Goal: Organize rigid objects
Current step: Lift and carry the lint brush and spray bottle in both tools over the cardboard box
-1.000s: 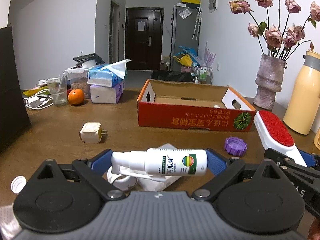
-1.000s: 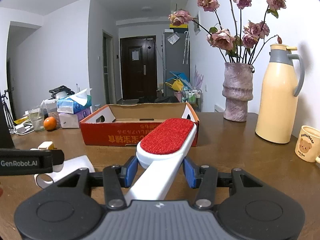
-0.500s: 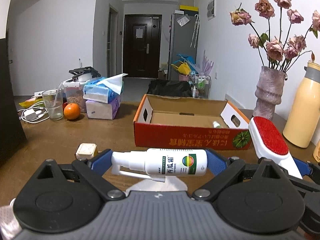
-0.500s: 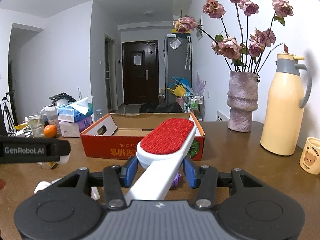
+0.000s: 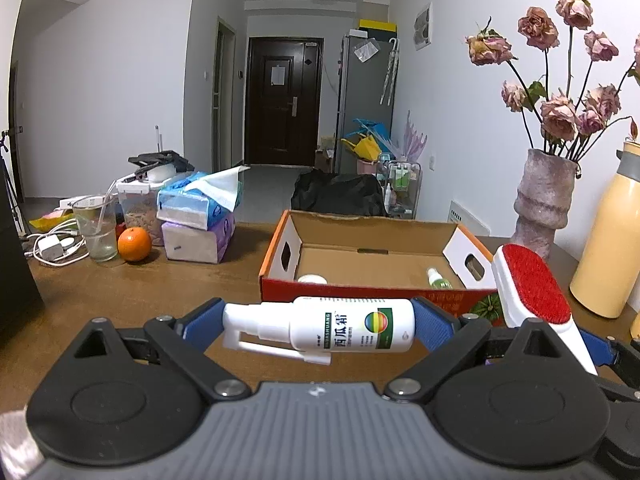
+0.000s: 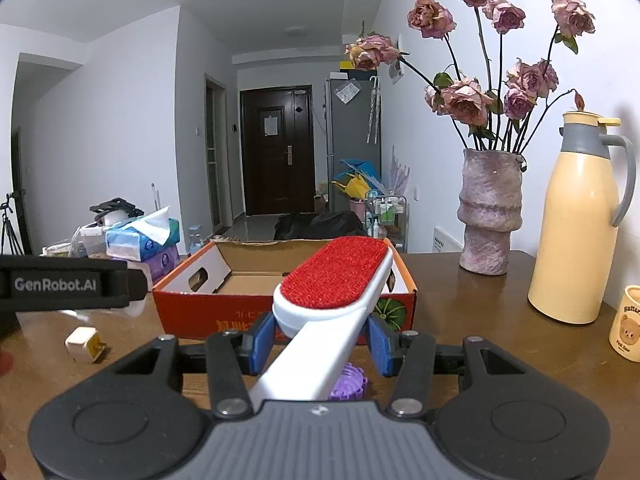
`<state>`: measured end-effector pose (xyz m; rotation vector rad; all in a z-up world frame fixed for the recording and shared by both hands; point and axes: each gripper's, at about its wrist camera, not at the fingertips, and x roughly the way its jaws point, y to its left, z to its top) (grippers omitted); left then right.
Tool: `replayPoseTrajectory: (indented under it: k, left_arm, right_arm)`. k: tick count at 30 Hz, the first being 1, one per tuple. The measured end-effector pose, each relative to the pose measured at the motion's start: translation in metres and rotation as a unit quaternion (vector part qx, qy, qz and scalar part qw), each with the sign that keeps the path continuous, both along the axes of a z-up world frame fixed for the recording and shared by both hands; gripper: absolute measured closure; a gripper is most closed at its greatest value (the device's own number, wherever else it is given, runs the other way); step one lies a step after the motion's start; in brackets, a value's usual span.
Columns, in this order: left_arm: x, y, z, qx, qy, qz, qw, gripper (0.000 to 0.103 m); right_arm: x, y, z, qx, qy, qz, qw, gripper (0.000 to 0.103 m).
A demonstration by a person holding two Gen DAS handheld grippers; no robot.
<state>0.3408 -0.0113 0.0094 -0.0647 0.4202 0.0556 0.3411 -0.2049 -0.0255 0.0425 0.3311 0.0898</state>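
On the wooden tabletop, an orange and stacked tissue packs are sitting at far left. The left claw is gripping a white spray bottle crosswise, end to end between its blue pads, just short of the open cardboard box, where a small green-capped bottle is lying. Beside it, the right claw is clamping a red-faced lint brush by its white neck, head reaching over the box's near wall. A vase and cream flask are standing at right.
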Motion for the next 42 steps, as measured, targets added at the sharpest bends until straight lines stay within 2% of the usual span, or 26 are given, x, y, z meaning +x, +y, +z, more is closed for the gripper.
replayPoseTrajectory:
  k: [24, 42]
  left_arm:
    - [0.066, 0.007, 0.010, -0.015, -0.008, 0.005, 0.9998, 0.004]
    - [0.110, 0.005, 0.019, -0.006, -0.013, -0.008, 0.9999, 0.004]
  right_arm:
    - [0.062, 0.013, 0.004, 0.016, -0.003, -0.013, 1.000, 0.054]
    - [0.106, 0.016, 0.002, 0.016, -0.002, -0.019, 1.000, 0.054]
